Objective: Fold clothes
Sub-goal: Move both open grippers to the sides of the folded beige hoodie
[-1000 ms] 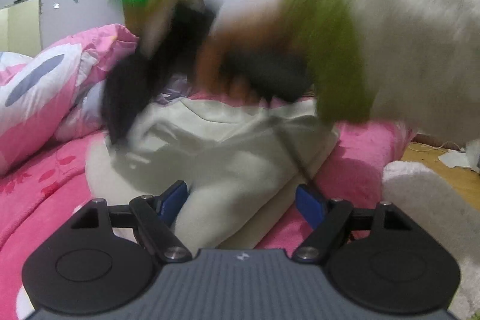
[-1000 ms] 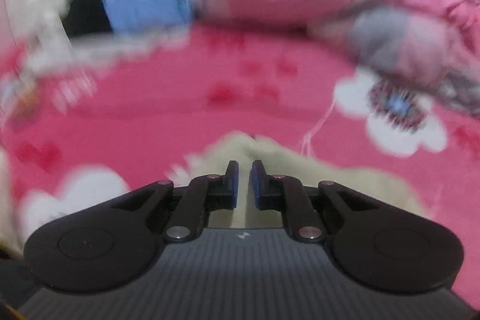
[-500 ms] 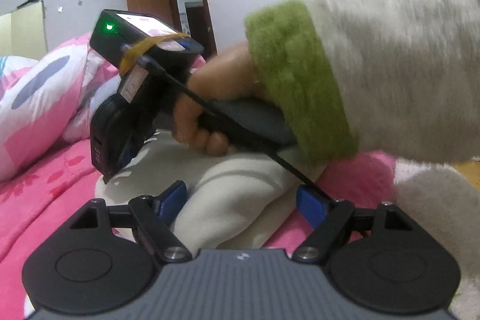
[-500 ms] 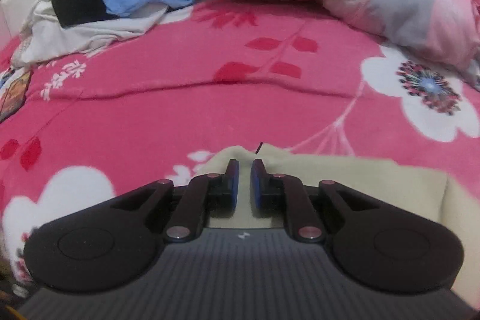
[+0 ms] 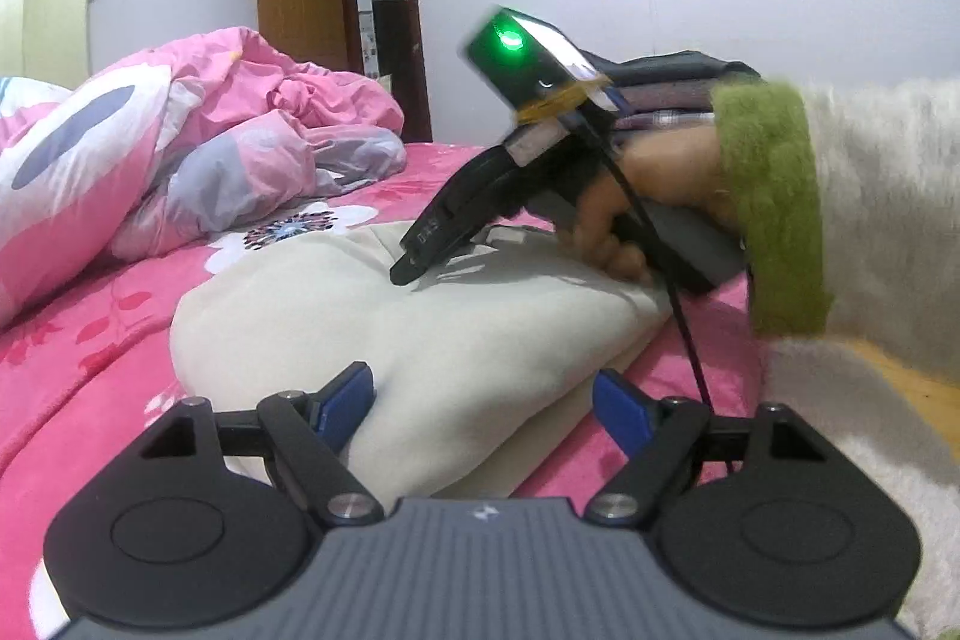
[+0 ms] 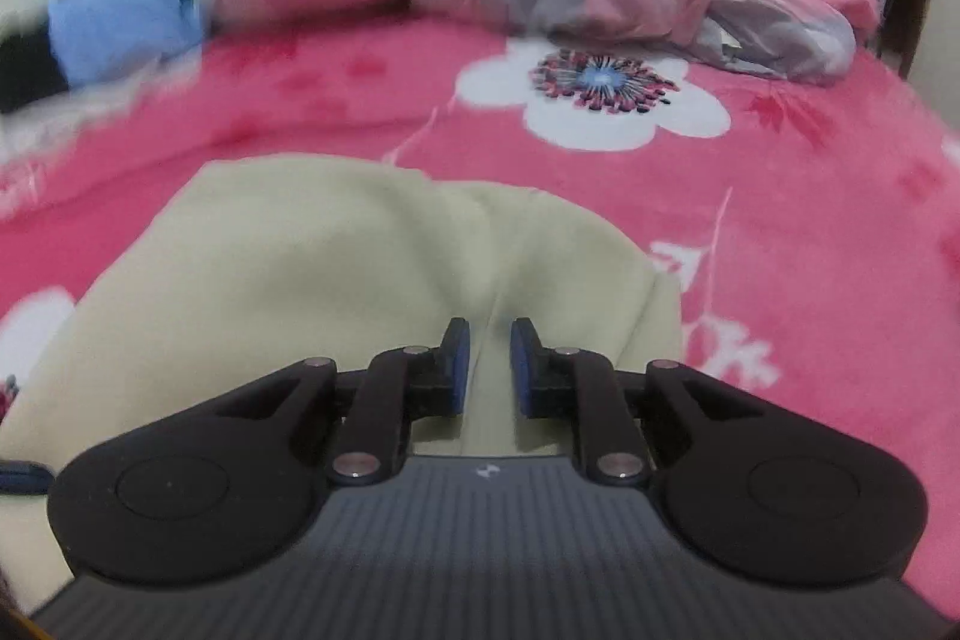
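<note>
Shifted since the earlier frames: right tool (image 6: 486, 361) now sits lower and further right in the left-wrist view, tips down on the cream garment (image 5: 432, 316); its jaws have just been opening, and now stand slightly parted with a ridge of the cream cloth running between them, pads not clearly pressing it.

Item, cream garment: folded bundle, centre of both views, lying on the pink floral bedspread (image 6: 780, 196).

Item, left tool (image 5: 483, 403): jaws spread wide, bottom centre of its own frame, the near edge of the garment between the blue pads (image 5: 345, 400) without being pinched.

Item, right hand (image 5: 648, 178): grips the tool handle, right of centre; green cuff (image 5: 774, 202) on a fuzzy white sleeve.

Item, pink quilt (image 5: 198, 142): heaped, left side of the left-wrist frame.

Item, blue clothing (image 6: 114, 22): upper left of the right-wrist frame, blurred.
</note>
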Motion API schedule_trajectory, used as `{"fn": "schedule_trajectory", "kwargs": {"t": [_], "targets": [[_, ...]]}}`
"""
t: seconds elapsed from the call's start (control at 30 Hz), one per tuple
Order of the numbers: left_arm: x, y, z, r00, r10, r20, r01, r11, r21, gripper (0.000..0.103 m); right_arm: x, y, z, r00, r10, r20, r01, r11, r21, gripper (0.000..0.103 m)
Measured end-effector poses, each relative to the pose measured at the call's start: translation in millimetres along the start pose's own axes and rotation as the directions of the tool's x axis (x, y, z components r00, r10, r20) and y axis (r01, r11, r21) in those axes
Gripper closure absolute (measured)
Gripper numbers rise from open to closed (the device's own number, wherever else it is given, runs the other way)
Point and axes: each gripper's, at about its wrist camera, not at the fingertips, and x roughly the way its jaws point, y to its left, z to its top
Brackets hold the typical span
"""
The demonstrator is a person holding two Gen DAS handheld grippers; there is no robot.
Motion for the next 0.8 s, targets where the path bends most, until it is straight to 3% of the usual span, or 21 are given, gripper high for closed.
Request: {"fn": "schedule_trajectory", "kwargs": {"t": [0.07,0.2,0.33,0.47,0.53,0.57,0.63,0.8], "targets": [[0.4,3.2,2.3,1.0,0.001,-0.013,-0.001,1.0,-0.005,0.022,-4.3,-3.7,4.0,1.0,0.004,-0.003,-0.004,0.999,0.036,0.089],[0.4,12.3,5.7,0.999,-0.009,-0.04,0.007,0.999,-0.038,0.022,-22.6,17.7,7.7,0.996,-0.084,0.012,0.085,0.993,-0.077,0.087],[-2.0,18.7,9.0,0.998,-0.023,-0.053,0.018,0.995,-0.097,0.022,-79.7,32.8,1.3,0.989,-0.064,0.136,0.072,0.996,-0.061,0.086],[-0.7,18.0,11.3,0.998,-0.023,-0.067,0.015,0.993,-0.114,0.022,-87.3,35.4,-32.9,0.987,-0.139,0.084,0.147,0.984,-0.098,0.084],[1.4,17.8,13.1,0.997,-0.024,-0.074,0.015,0.993,-0.117,0.022,-66.5,25.2,-63.5,0.986,-0.155,0.056,0.159,0.984,-0.077,0.081],[2.2,16.7,14.6,0.997,-0.015,-0.081,0.006,0.994,-0.113,0.022,-67.0,16.6,-71.4,0.987,-0.132,0.097,0.133,0.991,-0.005,0.081],[3.7,13.6,17.5,0.995,0.003,-0.101,-0.013,0.995,-0.095,0.022,-71.0,7.1,-70.7,0.989,-0.107,0.106,0.099,0.992,0.083,0.081],[6.6,8.0,22.8,0.989,0.044,-0.139,-0.057,0.994,-0.09,0.022,-100.4,17.7,-69.8,0.975,-0.128,0.18,0.114,0.99,0.087,0.08]]}}
